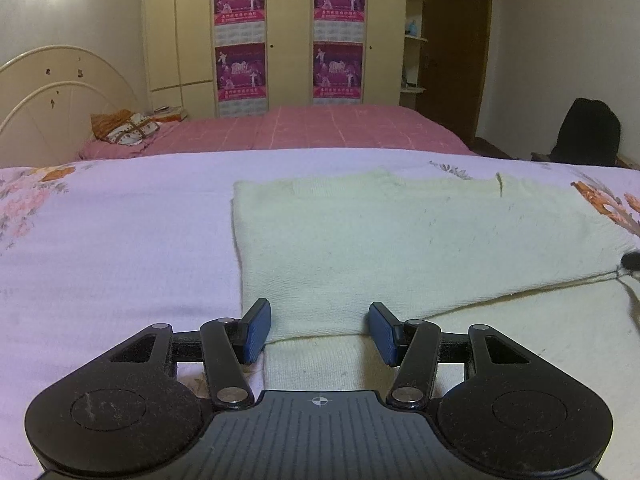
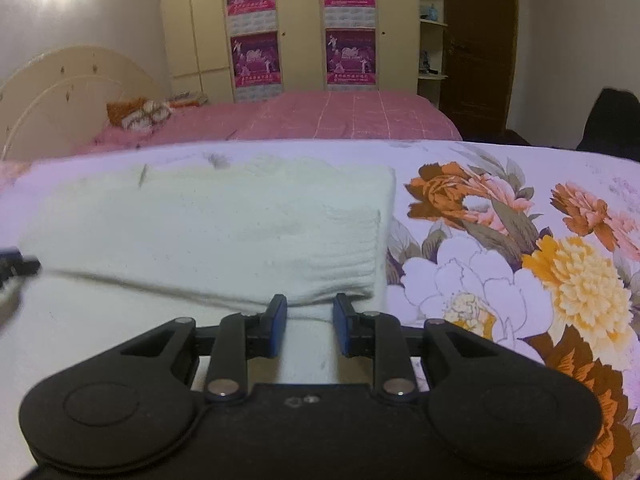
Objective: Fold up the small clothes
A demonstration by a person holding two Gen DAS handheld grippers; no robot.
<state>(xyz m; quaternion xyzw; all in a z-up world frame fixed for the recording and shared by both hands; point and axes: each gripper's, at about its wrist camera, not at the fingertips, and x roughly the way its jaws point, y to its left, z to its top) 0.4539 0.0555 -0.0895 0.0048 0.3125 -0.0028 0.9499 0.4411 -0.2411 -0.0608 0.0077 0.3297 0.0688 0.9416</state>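
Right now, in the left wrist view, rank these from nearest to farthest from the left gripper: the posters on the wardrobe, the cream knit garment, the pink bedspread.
From the left gripper:
1. Cream knit garment, its folded edge between the open jaws.
2. Pink bedspread, on the bed beyond.
3. Posters, on the wardrobe doors at the back wall.

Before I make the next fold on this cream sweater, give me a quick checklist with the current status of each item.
1. Cream sweater lies flat on the floral sheet: ok.
2. Folded layer edge straight: ok.
3. Left gripper jaws apart, straddling the near edge: ok.
4. Right gripper jaws narrower, nothing pinched: ok.
5. Fabric actually gripped for a fold: not ok.
6. Sweater's far edge smooth: cannot tell.
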